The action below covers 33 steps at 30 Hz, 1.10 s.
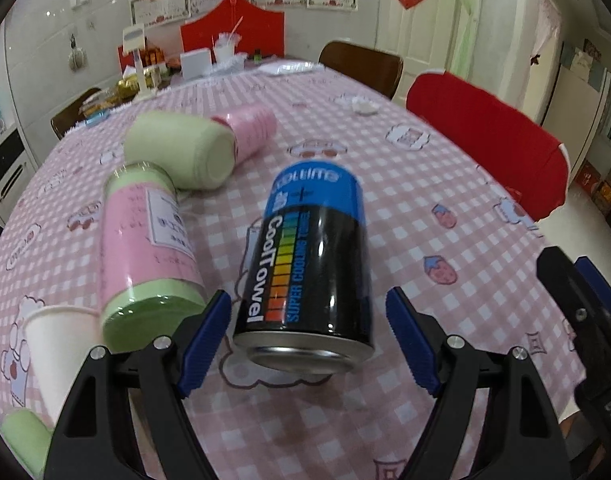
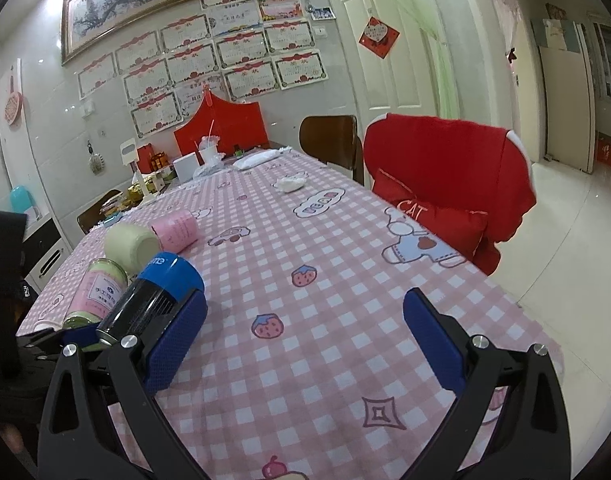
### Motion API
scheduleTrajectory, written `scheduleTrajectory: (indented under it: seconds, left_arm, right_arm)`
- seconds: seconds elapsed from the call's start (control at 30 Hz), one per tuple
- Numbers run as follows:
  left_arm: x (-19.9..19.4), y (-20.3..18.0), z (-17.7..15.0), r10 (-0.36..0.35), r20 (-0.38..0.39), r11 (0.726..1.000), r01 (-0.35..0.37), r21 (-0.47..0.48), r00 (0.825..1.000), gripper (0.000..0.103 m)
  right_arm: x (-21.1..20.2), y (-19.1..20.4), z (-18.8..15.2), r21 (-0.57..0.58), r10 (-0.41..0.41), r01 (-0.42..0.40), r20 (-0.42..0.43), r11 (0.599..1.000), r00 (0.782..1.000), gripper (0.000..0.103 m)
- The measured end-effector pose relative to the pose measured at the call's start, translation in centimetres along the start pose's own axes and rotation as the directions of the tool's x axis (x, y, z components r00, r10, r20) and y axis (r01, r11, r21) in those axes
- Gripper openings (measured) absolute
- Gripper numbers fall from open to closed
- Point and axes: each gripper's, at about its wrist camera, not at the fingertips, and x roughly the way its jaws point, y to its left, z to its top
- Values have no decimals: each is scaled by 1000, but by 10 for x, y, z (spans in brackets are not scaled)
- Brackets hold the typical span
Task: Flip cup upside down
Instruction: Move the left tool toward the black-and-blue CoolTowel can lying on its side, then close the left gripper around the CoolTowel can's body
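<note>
Black can [image 1: 305,264] is seen between spread left gripper [image 1: 309,332] fingers, ungripped, apparently inverted; right gripper [image 2: 305,344] spread, empty. Flip judged nearly done.

Black CoolTowel can [image 1: 309,264] with blue cap end, tipped over, metal base toward camera, cap pointing away, near the table's [image 1: 445,208] front edge, left of centre.

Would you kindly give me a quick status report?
Both grippers, left and right, open. Black-and-blue cup between left fingers, ungripped. Pink bottle close beside.
</note>
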Motion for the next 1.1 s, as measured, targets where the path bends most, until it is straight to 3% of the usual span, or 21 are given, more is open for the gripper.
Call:
scheduleTrajectory:
  seconds: [0.23, 0.33, 0.57, 1.1]
  left_arm:
    - [9, 5, -2, -9, -23, 1000, 9, -24, 1000, 78]
    - [4, 7, -3, -16, -19, 1000, 16, -22, 1000, 69]
    - [-5, 6, -10, -34, -25, 999, 33, -22, 999, 68]
    - [-59, 11, -73, -114, -25, 992, 112, -56, 993, 68]
  right_arm:
    - [8, 5, -3, -14, 7, -8, -27, 1000, 1000, 95]
    - [8, 6, -3, -12, 10, -10, -29, 1000, 1000, 95]
    - [-4, 12, -5, -19, 19, -19, -27, 1000, 999, 95]
    - [-50, 31, -25, -48, 48, -50, -29, 998, 998, 95]
